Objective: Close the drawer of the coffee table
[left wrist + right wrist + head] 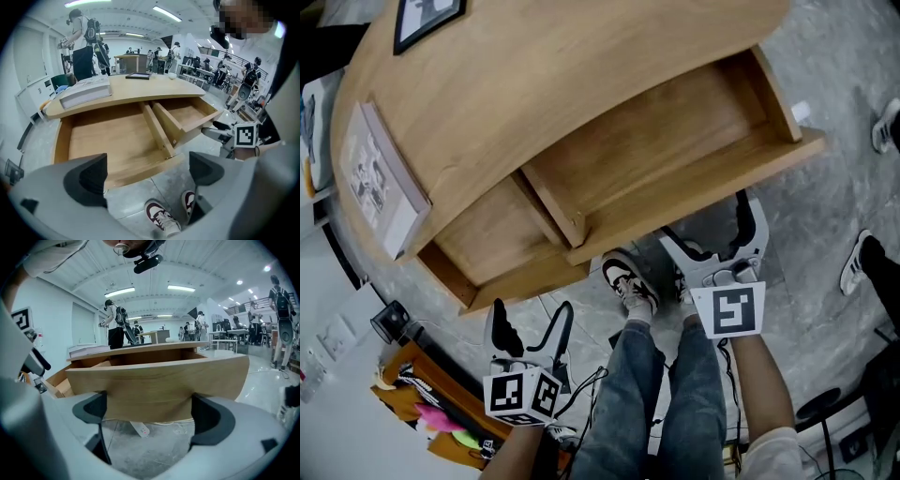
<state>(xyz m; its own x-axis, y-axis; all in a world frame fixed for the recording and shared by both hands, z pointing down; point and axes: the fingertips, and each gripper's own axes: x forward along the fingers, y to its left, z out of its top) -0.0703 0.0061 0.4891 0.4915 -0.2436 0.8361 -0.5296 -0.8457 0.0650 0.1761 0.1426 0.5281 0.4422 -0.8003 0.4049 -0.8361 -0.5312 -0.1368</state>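
Head view: I'm seeing the drawer (pixel 675 141) standing pulled out of the coffee table (pixel 534 66); right gripper (pixel 712 234) sitting at its front; left gripper (pixel 530 323) hanging apart from it.
Left gripper view: jaws gaping wide, holding nothing.
Right gripper view: jaws spreading wide, drawer front just ahead, nothing clamped.

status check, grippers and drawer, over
Left gripper open, empty, short of coffee table. Right gripper open, facing drawer front. Drawer pulled out, empty. Nothing seen blocking it.

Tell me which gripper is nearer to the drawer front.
Right. The right gripper is close before the drawer front, jaws open toward it; the left gripper hangs farther back, near its left end.
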